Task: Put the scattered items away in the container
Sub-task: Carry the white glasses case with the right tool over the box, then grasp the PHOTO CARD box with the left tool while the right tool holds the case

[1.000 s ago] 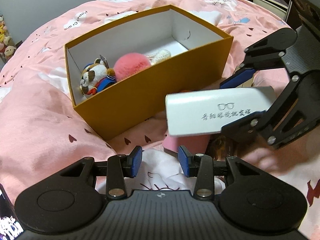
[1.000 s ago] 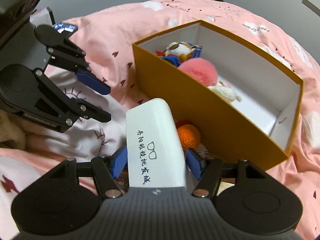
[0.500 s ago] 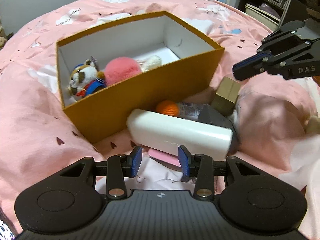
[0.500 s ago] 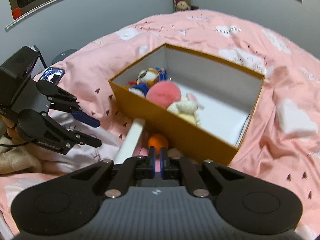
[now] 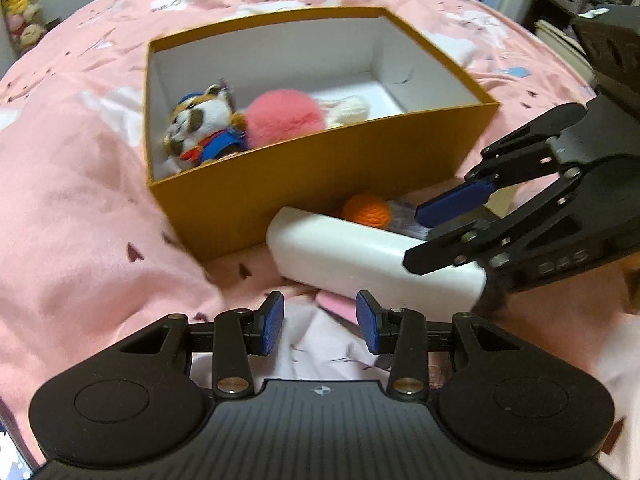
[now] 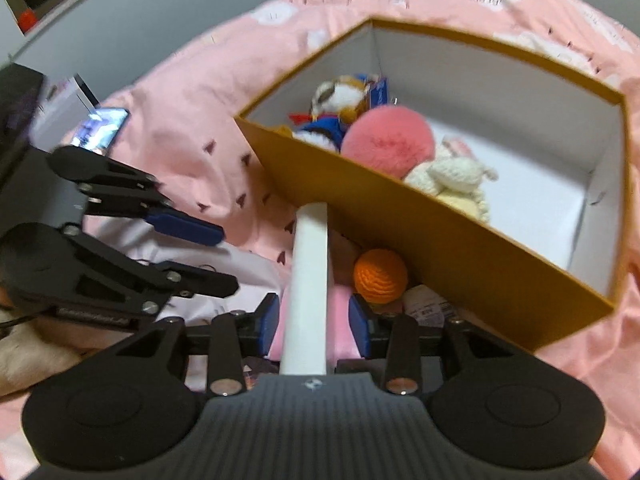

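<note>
My right gripper [image 6: 313,320] was opening astride the white case [image 6: 308,280], pads clear; my left gripper [image 5: 320,322] stood half-open, empty. The case lay at six o'clock of the box [image 5: 320,168].

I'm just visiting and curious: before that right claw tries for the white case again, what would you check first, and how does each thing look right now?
1. White case between right gripper pads: ok.
2. Pads pressing on it: not ok, gaps both sides, jaws opening.
3. Room left in orange box: ok, far end bare.
4. Left gripper clear of the case: ok, open and empty.
5. Orange ball out of the way: cannot tell, it sits close by.
</note>
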Available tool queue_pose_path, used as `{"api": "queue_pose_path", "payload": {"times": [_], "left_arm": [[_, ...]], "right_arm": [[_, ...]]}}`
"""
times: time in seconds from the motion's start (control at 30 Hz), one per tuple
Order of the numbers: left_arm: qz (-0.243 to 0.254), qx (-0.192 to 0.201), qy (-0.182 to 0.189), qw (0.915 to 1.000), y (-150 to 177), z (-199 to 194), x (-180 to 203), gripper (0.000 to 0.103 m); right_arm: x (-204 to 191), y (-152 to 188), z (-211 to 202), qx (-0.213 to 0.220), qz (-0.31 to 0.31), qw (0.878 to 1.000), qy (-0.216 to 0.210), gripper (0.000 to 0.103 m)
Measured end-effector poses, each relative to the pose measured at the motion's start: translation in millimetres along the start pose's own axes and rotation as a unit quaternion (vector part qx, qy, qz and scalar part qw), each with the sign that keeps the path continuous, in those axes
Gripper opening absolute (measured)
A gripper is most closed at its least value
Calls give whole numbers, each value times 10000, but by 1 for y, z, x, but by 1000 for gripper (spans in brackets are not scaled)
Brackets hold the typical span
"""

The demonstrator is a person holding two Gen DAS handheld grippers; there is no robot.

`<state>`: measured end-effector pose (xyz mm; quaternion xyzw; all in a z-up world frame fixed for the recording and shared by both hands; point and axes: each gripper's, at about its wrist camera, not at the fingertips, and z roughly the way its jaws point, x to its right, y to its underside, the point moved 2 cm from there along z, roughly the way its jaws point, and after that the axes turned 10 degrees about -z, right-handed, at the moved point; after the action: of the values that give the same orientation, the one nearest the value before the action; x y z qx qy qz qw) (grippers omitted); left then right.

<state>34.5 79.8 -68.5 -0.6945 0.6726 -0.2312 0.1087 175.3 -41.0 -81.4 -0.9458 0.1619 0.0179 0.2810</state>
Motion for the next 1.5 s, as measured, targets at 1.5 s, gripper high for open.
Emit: {"api": "queue_pose_path", "payload": {"times": [1.5], "left_arm": [[2500,-1338,39,9590,41,75,118,46]], "right_arm": [[19,59,-94,1088,906,9859,889,31]]}}
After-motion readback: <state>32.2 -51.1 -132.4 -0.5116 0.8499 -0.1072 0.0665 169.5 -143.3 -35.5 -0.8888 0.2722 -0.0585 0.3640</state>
